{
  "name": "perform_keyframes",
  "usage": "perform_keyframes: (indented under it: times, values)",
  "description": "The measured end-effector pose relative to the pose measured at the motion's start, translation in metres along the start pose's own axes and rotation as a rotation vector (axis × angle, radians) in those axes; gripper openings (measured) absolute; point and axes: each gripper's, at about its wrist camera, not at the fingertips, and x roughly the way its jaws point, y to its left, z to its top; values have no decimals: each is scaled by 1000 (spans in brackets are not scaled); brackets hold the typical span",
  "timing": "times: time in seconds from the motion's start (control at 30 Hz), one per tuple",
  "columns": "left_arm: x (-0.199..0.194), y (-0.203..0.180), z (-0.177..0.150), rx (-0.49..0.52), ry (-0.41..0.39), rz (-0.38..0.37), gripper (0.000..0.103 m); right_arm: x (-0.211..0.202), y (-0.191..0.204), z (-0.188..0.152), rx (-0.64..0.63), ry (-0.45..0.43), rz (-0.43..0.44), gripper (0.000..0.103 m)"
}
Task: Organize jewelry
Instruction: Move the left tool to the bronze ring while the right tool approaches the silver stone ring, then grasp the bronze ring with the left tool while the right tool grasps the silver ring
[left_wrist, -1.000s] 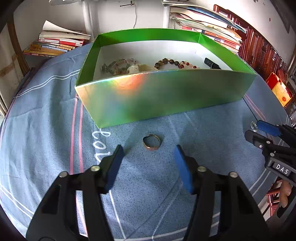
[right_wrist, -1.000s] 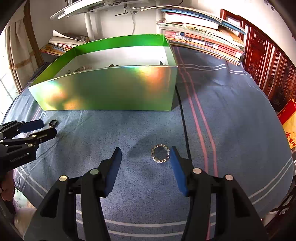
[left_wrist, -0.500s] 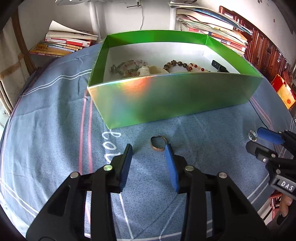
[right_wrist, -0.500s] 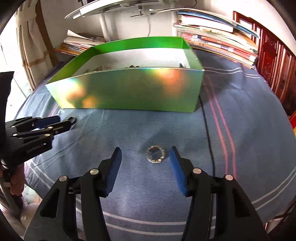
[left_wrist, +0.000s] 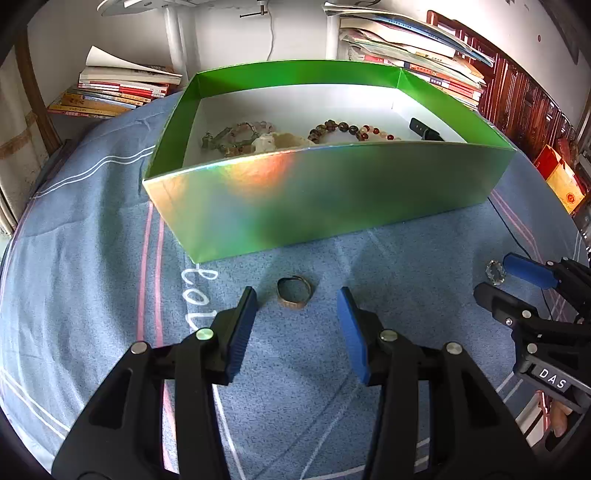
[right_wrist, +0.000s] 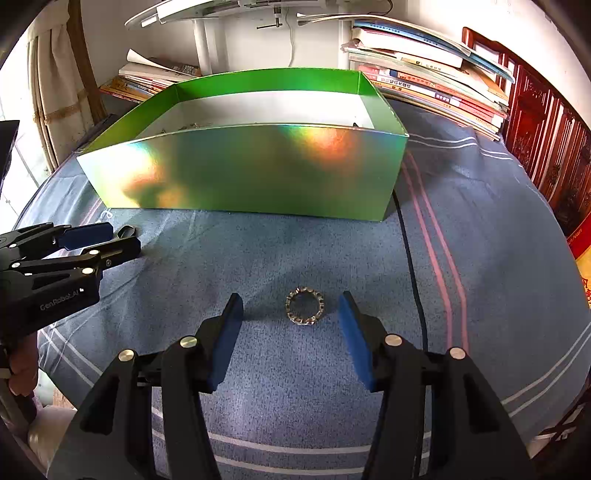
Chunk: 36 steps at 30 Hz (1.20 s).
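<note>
Before the green box (left_wrist: 332, 199), the left gripper (left_wrist: 297, 308) – jaws just reopened, empty – straddles the gold ring (left_wrist: 294, 296) untouched; grasp pending. Right gripper (right_wrist: 291, 314) (half-open, narrowing) brackets the toothed silver ring (right_wrist: 304, 305).

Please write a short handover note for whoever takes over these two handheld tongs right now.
Left tongs: open, astride the plain gold ring on the blue cloth, pads not touching it. Its jaws have just been opening a little after closing in.
Right tongs: open, astride the toothed silver ring, pads clear of it.
Done: two bead bracelets and a small black item already lie in the green box.
Left: close on each ring, lift it, drop both into the box.
</note>
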Motion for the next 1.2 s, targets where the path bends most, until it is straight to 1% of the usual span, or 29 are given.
perform_keyframes:
  times: [0.03, 0.07, 0.13, 0.17, 0.23, 0.27, 0.3, 0.43, 0.6, 0.7, 0.83, 0.93, 1.17, 1.2]
  values:
    - [0, 0, 0, -6, -2, 8, 39, 0, 0, 0, 4, -4, -8, 45]
    - [-1, 1, 0, -11, -3, 13, 33, 0, -1, 0, 13, -9, -22, 42]
    - [-1, 2, 0, -18, -4, 17, 30, 0, -4, 1, 30, -15, -37, 25]
    - [-1, 2, 0, -23, -6, 24, 28, 0, -5, 2, 36, -17, -38, 23]
    - [-2, 3, 0, -32, -8, 33, 24, 0, -6, 2, 39, -21, -41, 21]
    - [-2, 4, -1, -38, -9, 42, 21, 0, -5, 1, 40, -23, -44, 21]
    - [-3, 4, -1, -42, -11, 52, 20, 0, -5, 1, 41, -25, -46, 21]
    - [-6, 9, -5, -65, -10, 81, 20, 1, -5, 2, 58, -32, -59, 21]
    - [-12, 16, -12, -93, -7, 96, 20, 2, -2, 3, 72, -28, -84, 22]
    - [-15, 19, -15, -108, -1, 91, 27, 2, -4, 4, 79, -21, -96, 29]
    - [-20, 16, -16, -99, -22, 78, 36, 3, -8, 5, 94, -20, -98, 38]
    - [-16, 12, -12, -95, -27, 73, 42, 3, -7, 5, 94, -24, -102, 38]
    - [-5, 2, -3, -97, -44, 82, 43, 4, -6, 4, 86, -37, -104, 38]
    - [-3, 1, -2, -96, -39, 81, 42, 4, -5, 4, 84, -38, -106, 38]
